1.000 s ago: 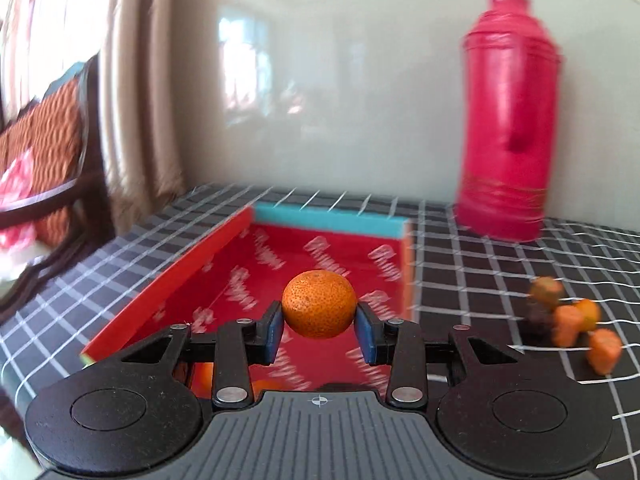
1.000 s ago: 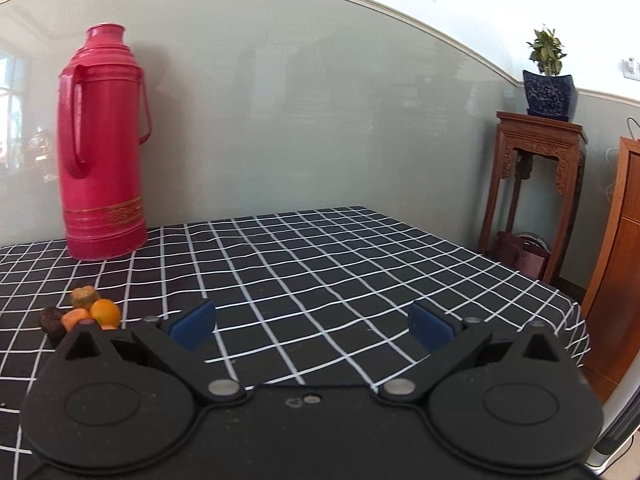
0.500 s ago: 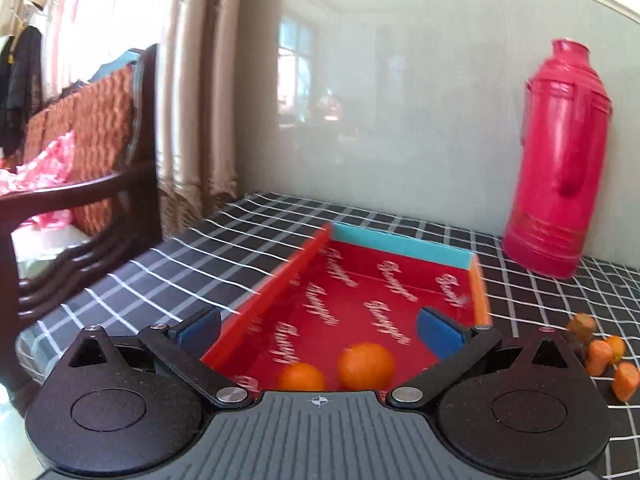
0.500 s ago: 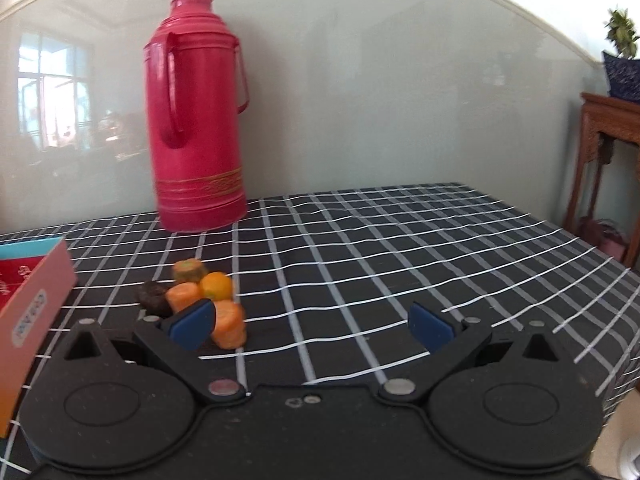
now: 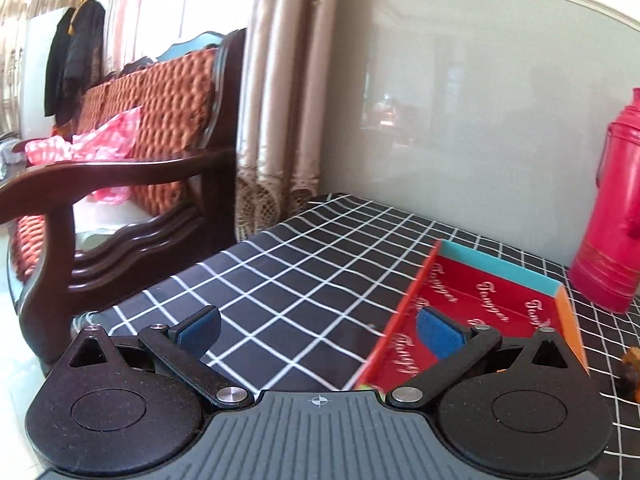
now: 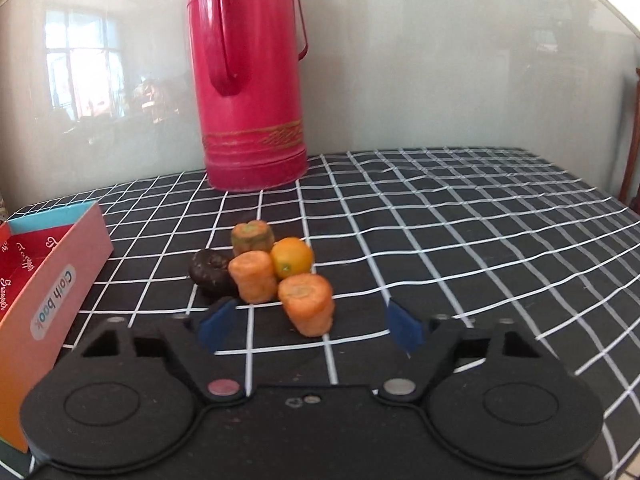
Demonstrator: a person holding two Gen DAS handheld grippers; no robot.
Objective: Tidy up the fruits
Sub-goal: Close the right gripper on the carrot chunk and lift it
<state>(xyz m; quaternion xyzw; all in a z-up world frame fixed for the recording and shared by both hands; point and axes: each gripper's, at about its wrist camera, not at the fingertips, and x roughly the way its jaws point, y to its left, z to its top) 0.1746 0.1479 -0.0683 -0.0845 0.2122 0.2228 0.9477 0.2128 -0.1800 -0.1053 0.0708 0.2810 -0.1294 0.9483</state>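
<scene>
A red box (image 5: 486,305) with a teal far wall lies on the checked tablecloth; it also shows at the left edge of the right wrist view (image 6: 52,280). My left gripper (image 5: 318,330) is open and empty, off the box's left side; the box's near part is hidden behind it. My right gripper (image 6: 310,322) is open and empty, just short of a small pile: an orange (image 6: 291,257), three carrot chunks, the nearest (image 6: 307,305), another (image 6: 253,277), a greenish one (image 6: 252,237), and a dark fruit (image 6: 210,273).
A tall red thermos (image 6: 248,76) stands behind the pile near the wall, also in the left wrist view (image 5: 614,216). A wooden armchair (image 5: 120,184) with an orange cushion and a curtain stand beyond the table's left edge. The checked cloth (image 6: 460,232) stretches to the right.
My left gripper opened and let the orange drop into the red box, then swung left away from it. My right gripper swung left and closed in on the pile.
</scene>
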